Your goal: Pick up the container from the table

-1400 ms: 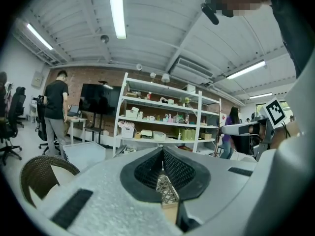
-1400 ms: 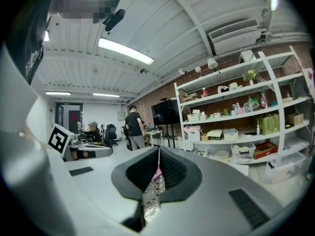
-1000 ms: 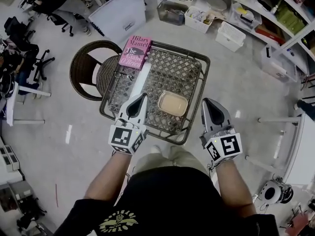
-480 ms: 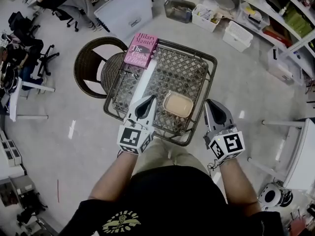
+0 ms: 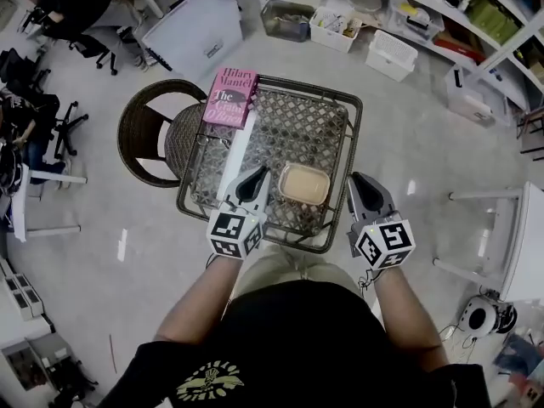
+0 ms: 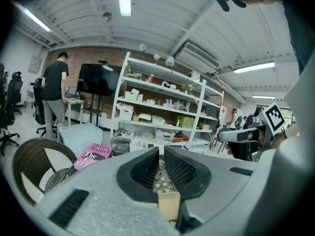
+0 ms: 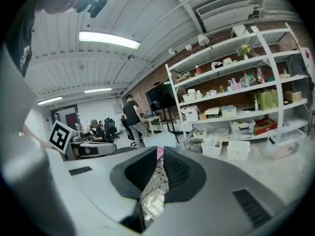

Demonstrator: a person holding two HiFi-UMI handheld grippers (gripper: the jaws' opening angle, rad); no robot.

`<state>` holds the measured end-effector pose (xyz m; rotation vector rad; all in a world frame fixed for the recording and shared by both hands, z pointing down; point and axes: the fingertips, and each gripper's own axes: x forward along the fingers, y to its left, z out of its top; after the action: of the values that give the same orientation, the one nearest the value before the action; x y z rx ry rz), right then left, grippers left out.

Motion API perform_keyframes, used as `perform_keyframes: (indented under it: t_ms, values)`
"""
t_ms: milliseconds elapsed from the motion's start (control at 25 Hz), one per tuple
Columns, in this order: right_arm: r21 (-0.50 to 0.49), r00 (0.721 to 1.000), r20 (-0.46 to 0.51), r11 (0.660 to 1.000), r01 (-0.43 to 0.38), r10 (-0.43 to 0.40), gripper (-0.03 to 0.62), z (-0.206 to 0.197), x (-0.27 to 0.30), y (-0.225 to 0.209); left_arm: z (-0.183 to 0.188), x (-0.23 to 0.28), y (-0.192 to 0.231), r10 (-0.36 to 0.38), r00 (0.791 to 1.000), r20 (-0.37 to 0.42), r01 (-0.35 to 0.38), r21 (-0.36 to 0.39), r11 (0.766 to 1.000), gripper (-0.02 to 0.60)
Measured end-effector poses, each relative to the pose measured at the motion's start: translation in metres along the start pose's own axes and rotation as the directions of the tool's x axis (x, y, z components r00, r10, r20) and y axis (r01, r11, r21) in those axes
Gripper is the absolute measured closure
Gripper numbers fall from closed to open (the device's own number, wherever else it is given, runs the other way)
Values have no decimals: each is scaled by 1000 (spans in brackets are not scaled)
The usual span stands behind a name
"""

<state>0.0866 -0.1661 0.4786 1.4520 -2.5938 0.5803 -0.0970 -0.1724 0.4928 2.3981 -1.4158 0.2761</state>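
Workshop room with a pale concrete floor, shelves (image 5: pixel 408 11) of bins beyond the far edge of the surface, and a white box (image 5: pixel 189 31) on the floor off its far left corner. In the middle, a metal lattice surface (image 5: pixel 299 126) with a raised wire rim. Lying flat on the near half of the surface, a little right of centre: the tan, round-cornered container (image 5: pixel 304 184), glossy on top, touched by neither claw. At the far left corner of the surface, a pink book (image 5: pixel 230 97) lapping over the rim. Along the left part of the surface, a white strip (image 5: pixel 238 147) running from the book toward the near edge. Against the left side of the surface, a dark wicker chair (image 5: pixel 144 134). Well beyond that side, a person (image 6: pixel 53 90) standing at a desk. Over the near edge of the surface, the left claw (image 5: pixel 257 175), pointing at the far edge, just beside the container on its left but apart from it. Jaws drawn together at the tips, nothing clamped, only lattice and a sliver of tan container visible through the slit behind them. At the near right corner of the surface, above the rim, the right claw (image 5: pixel 357 179), pointing the same way, jaws likewise together and empty, with lattice and the container's shiny top showing in the slit.
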Motion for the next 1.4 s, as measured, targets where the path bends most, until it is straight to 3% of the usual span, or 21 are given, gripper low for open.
perform_keyframes:
  t_ms: [880,1400]
  values:
    - [88,987,-119,989,116,-105,540,-51,14,-29,-58,34,24,-57,986,-159,45,-78,996,528]
    - [164,964,-246,976,141,-98,525,-111,32,-47,-106,51,42,-20,966,-256,-14,-132,991,526]
